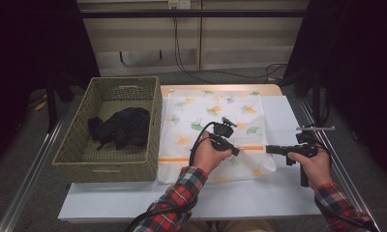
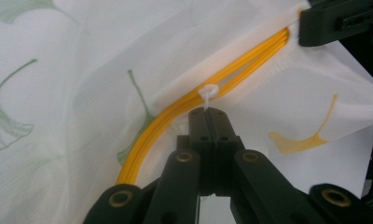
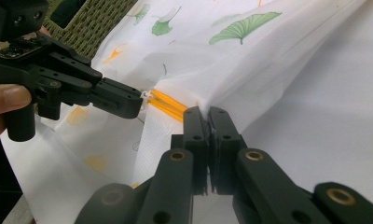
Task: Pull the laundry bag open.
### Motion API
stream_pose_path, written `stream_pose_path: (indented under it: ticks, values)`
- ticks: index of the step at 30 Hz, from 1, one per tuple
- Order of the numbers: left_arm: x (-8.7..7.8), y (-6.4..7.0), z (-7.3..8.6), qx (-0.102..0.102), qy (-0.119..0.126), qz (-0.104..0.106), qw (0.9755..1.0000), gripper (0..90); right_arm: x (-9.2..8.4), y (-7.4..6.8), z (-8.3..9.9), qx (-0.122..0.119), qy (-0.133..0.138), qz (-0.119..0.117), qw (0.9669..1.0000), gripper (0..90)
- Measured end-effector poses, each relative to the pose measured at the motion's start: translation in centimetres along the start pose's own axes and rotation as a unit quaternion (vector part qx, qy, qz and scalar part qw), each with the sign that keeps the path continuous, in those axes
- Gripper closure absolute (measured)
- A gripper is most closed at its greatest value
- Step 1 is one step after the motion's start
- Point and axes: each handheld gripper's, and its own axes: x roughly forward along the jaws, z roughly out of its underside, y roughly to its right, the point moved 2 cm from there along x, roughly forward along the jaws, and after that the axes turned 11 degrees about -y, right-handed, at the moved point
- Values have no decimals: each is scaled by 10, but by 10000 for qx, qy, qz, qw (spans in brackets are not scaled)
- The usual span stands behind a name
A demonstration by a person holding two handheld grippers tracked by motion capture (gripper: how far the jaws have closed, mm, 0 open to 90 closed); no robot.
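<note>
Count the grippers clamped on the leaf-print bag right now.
2. The left gripper is shut on the white zipper pull of the leaf-print bag; the right gripper is shut on the bag's edge at the end of the orange zipper.

The setting is a recording bay in a lab or test room, not a home. A white worktable (image 1: 259, 198) stands on a grey floor between metal floor rails (image 1: 29, 179), one to each side of the table. Behind the table, plain beige wall panels (image 1: 143, 34) carry a socket (image 1: 178, 4), from which black cables (image 1: 182, 58) hang. Dark curtains (image 1: 361, 63) flank the table.
</note>
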Motion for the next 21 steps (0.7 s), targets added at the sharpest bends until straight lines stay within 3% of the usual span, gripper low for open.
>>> stream_pose_path:
  ticks: [8,21]
  values:
    - [-3,-1,1,-12,-44,-132,9999,900,-1,2,1,-7,-12,68,10000,876]
    - [-10,-12,7,-147,-75,-133,9998,900,-5,8,2,58,10,121,9999,876]
